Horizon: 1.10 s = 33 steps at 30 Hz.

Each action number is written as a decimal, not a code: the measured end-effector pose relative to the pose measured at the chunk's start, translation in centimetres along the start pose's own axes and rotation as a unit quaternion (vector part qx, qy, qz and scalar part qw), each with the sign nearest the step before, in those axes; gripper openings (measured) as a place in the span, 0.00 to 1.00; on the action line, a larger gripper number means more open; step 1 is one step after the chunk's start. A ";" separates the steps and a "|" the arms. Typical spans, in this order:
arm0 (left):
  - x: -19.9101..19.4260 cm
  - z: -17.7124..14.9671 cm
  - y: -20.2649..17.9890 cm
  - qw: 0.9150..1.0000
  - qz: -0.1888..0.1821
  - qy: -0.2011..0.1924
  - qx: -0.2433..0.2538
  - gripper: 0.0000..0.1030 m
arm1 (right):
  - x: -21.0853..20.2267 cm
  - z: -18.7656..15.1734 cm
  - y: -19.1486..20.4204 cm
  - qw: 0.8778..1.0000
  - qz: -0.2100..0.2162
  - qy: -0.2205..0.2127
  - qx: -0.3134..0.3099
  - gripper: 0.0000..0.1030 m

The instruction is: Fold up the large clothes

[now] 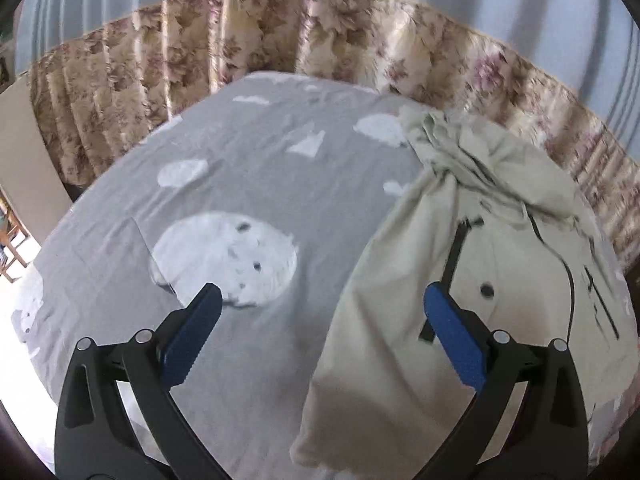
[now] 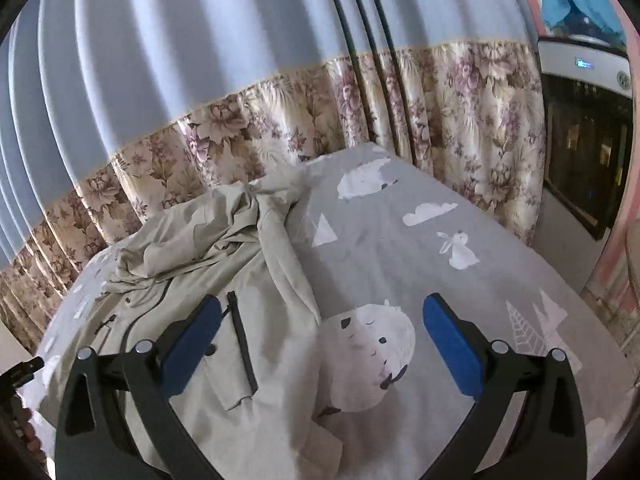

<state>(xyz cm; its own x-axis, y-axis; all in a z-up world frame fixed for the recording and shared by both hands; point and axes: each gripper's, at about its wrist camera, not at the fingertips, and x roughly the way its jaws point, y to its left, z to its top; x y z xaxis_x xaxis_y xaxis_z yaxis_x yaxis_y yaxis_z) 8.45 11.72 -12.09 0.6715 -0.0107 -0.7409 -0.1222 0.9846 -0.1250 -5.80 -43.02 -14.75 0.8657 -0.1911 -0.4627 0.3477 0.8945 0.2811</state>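
A large beige hooded jacket (image 1: 500, 264) with black zips lies spread on a grey bed sheet (image 1: 248, 184), its hood bunched at the far end. In the left wrist view it fills the right side, and my left gripper (image 1: 322, 296) hovers open over its left edge, right fingertip above the fabric. In the right wrist view the jacket (image 2: 200, 264) lies at left. My right gripper (image 2: 322, 306) hangs open above the jacket's right edge and the sheet (image 2: 460, 300). Nothing is held between either pair of blue pads.
Floral and pale blue curtains (image 1: 200, 60) hang close behind the bed's far side. A dark cabinet with a white appliance (image 2: 588, 120) stands at right in the right wrist view. Bare sheet with animal prints lies on both sides of the jacket.
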 end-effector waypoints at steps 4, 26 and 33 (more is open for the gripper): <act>0.6 -1.2 -0.8 1.000 -0.028 0.010 -0.001 0.97 | 0.6 -0.7 0.4 1.000 -0.012 0.020 -0.011 0.92; 1.5 -2.8 -5.8 0.992 -0.046 0.034 0.114 0.97 | -0.1 -6.7 1.8 0.991 0.018 0.111 -0.074 0.68; 0.8 -2.5 -5.2 0.993 -0.050 0.014 0.107 0.97 | -0.2 -7.2 1.8 0.989 0.033 0.127 -0.069 0.48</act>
<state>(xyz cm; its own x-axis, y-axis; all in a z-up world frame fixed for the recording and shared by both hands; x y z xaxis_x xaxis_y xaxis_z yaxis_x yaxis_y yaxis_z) 7.81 6.16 -13.75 0.6514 -0.1125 -0.7503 0.1037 0.9929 -0.0589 -7.91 -38.48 -20.20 0.7600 -0.0381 -0.6488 0.2258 0.9516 0.2086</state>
